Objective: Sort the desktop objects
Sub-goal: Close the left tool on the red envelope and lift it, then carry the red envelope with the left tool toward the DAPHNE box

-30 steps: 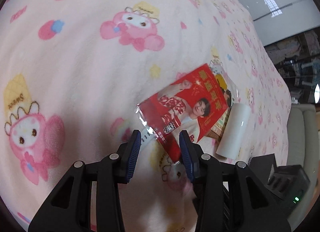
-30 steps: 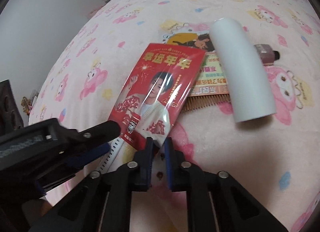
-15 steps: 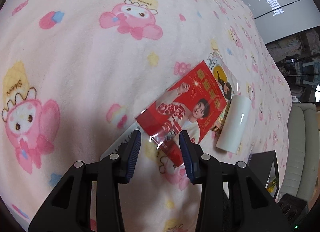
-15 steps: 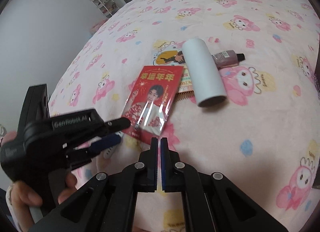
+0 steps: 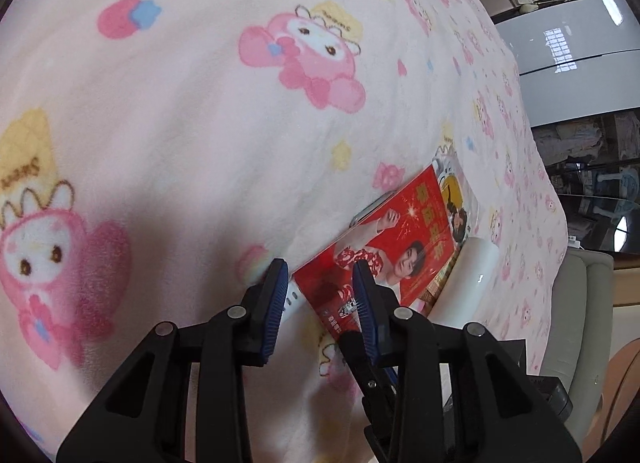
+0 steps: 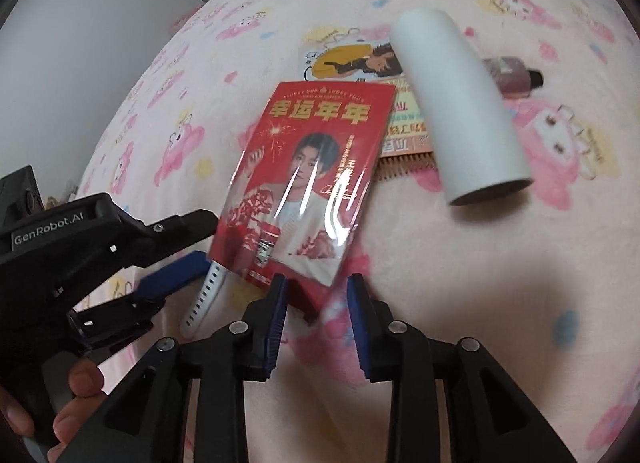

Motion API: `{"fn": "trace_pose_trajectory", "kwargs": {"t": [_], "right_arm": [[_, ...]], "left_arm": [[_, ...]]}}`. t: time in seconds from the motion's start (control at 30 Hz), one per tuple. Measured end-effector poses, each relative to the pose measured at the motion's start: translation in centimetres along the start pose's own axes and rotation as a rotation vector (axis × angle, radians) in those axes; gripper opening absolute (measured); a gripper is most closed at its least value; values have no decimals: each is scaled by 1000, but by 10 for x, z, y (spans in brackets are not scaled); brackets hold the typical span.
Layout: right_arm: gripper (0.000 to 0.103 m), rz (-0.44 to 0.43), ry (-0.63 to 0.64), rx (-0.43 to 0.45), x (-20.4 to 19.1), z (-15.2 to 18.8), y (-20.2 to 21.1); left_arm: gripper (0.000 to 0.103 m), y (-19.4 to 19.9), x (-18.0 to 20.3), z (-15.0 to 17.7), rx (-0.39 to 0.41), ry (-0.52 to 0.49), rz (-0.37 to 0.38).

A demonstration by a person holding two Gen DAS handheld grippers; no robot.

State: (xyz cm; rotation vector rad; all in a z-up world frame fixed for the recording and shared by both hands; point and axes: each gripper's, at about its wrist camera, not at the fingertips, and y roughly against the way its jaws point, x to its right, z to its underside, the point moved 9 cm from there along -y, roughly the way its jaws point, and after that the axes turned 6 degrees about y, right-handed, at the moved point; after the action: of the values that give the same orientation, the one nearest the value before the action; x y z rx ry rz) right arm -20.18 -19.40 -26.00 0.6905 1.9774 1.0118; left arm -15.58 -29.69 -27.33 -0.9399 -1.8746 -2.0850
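A red packet in clear wrap, printed with a person's picture, lies on the pink cartoon blanket; it also shows in the left wrist view. My right gripper is open, its jaws standing either side of the packet's near corner. My left gripper is open at the packet's left near corner, seen from the side in the right wrist view. A white watch strap pokes out from under the packet, between the two grippers.
A white tube lies right of the packet, over a wooden comb and printed cards. A small pinkish bottle lies behind the tube. A sofa and a glossy cabinet stand beyond the blanket.
My right gripper has opened and come down close to the packet's near corner. My left gripper has moved in lower toward the packet's left corner and the strap.
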Motion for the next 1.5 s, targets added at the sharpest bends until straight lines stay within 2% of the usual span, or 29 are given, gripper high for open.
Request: {"fn": "trace_pose_trajectory", "kwargs": {"t": [0.1, 0.23, 0.33, 0.43, 0.57, 0.63, 0.7, 0.77, 0.83, 0.93, 0.97, 1.07, 1.2, 1.37, 1.5], "right_arm": [[13, 5, 21, 26, -1, 0, 6], [4, -65, 22, 63, -2, 4, 34], [4, -38, 70, 72, 2, 19, 56], [2, -10, 79, 69, 14, 36, 74], [2, -26, 56, 67, 34, 67, 103], [2, -38, 48, 29, 45, 89, 112], [2, -32, 42, -24, 59, 111, 116], [3, 12, 50, -58, 75, 128, 122], [4, 74, 74, -54, 88, 135, 129], [5, 247, 87, -34, 113, 139, 138], [5, 279, 82, -22, 120, 139, 141], [5, 271, 36, 9, 128, 142, 149], [5, 266, 21, 39, 129, 146, 158], [5, 255, -22, 58, 135, 153, 162], [5, 311, -106, 99, 163, 158, 176]], "left_arm": [[23, 1, 3, 4, 16, -58, -51], [22, 0, 22, 26, 0, -215, -121], [22, 1, 38, 53, -54, -285, -78], [22, 7, 45, 69, -86, -303, -37], [22, 6, 43, 76, -75, -303, -60], [22, 0, 43, 84, -92, -307, -71], [22, -11, 50, 104, -162, -336, -51], [22, -19, 55, 125, -210, -357, -34], [23, -23, 61, 145, -250, -371, -4], [23, -22, 68, 165, -244, -403, 6], [23, -23, 70, 170, -240, -428, 1], [24, -26, 74, 186, -261, -464, 18], [32, -32, 79, 212, -342, -491, 71], [32, -38, 80, 223, -358, -519, 61], [32, -42, 81, 232, -371, -542, 53]]}}
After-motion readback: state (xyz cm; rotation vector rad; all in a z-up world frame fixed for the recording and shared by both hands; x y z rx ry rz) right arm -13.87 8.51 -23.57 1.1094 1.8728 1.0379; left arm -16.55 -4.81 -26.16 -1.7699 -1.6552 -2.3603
